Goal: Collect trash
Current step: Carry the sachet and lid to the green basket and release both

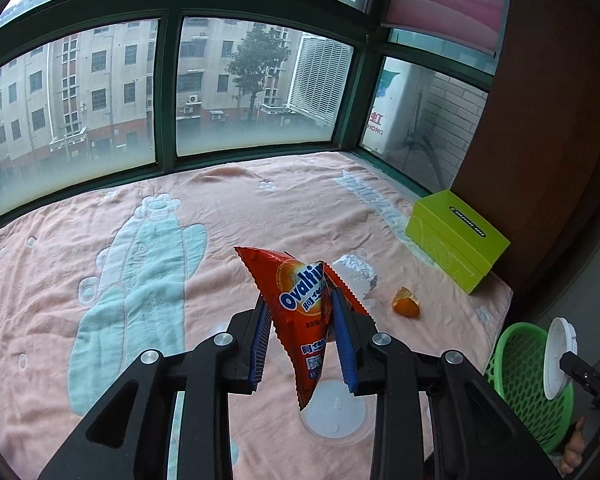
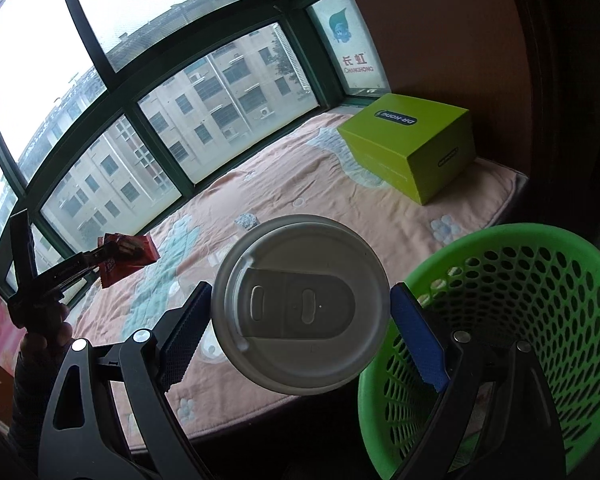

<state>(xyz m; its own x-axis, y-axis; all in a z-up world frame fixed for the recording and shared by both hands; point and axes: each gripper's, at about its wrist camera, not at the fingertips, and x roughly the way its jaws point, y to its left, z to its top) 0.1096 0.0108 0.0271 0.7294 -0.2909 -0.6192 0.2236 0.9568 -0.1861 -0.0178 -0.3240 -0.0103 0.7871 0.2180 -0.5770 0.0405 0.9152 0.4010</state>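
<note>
My left gripper is shut on an orange Ovaltine wrapper and holds it above the pink blanket; it also shows in the right wrist view. My right gripper is shut on a white cup lid, held at the blanket's edge beside the green mesh basket. The lid and basket also show in the left wrist view. On the blanket lie a white foam piece, an orange peel scrap and a clear round lid.
A lime-green box stands at the blanket's far right corner by the brown wall; it also shows in the right wrist view. Green-framed windows run along the back of the bed.
</note>
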